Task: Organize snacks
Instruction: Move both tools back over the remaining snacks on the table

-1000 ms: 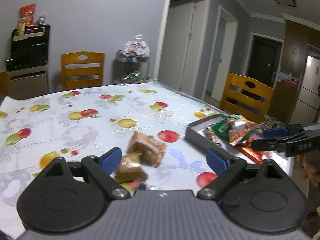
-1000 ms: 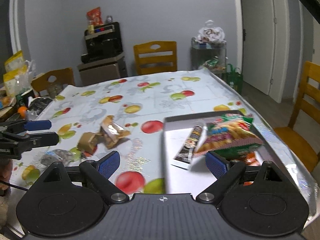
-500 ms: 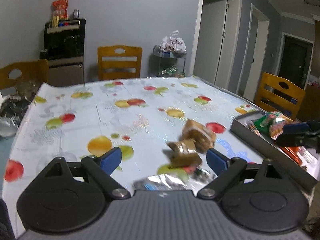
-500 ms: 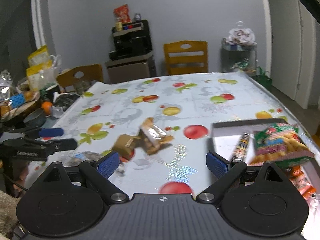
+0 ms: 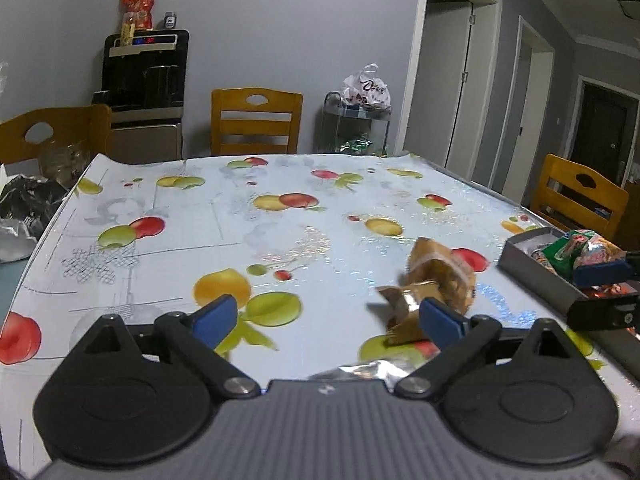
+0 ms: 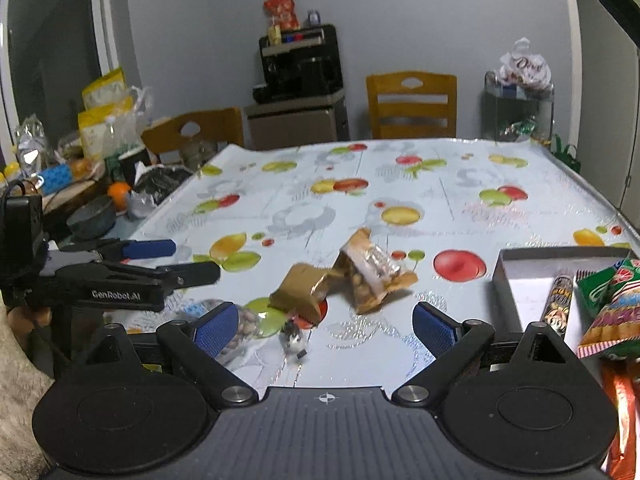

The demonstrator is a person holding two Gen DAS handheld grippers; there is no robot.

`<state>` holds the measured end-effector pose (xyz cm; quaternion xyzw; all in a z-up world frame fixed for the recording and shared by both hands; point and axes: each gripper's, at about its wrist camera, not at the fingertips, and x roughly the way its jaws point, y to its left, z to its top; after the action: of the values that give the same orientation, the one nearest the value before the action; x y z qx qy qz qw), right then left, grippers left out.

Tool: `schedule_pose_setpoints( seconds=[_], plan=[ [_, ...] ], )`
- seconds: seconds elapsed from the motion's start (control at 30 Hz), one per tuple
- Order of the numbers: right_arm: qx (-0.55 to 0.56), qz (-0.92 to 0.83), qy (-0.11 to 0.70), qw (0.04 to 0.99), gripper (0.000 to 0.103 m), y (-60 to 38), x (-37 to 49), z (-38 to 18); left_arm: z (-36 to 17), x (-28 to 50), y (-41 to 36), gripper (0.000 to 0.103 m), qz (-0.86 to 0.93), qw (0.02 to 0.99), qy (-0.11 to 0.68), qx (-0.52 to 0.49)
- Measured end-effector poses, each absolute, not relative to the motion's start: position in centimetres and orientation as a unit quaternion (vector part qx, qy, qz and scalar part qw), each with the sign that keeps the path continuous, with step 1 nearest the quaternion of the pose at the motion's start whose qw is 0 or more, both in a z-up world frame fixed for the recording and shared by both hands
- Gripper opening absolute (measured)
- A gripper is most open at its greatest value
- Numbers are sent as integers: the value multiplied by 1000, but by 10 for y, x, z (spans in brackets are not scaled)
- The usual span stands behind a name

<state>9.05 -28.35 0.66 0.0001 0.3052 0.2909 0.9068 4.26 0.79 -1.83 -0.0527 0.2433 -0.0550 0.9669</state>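
Two brown snack packets lie together on the fruit-print table: a clear-topped one and a gold one, also in the left wrist view. A silver nut packet lies near the front edge. A grey tray at the right holds a green snack bag and a candy tube. My right gripper is open above the packets. My left gripper is open, left of them, and shows in the right wrist view.
Wooden chairs stand around the table. A cluttered side table with an orange and bags lies to the left. A water dispenser and a glass cart stand at the back wall.
Both grippers have swung leftwards: the tray has slid to the right edge of both views and the brown packets now sit between the right gripper's fingers. Both stay open.
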Motion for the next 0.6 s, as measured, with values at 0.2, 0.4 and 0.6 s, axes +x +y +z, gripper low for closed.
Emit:
schedule_pose_setpoints(
  seconds=[0.2, 0.4, 0.6],
  plan=[
    [-9, 294, 323, 899, 95, -268, 94, -6, -20, 45, 32, 98, -19, 966, 246, -75],
    [-41, 307, 323, 894, 94, -248, 95, -14, -22, 43, 28, 98, -40, 963, 257, -66],
    [-94, 313, 339, 882, 53, -226, 100, -28, -21, 41, 20, 98, -36, 966, 250, -50]
  ],
)
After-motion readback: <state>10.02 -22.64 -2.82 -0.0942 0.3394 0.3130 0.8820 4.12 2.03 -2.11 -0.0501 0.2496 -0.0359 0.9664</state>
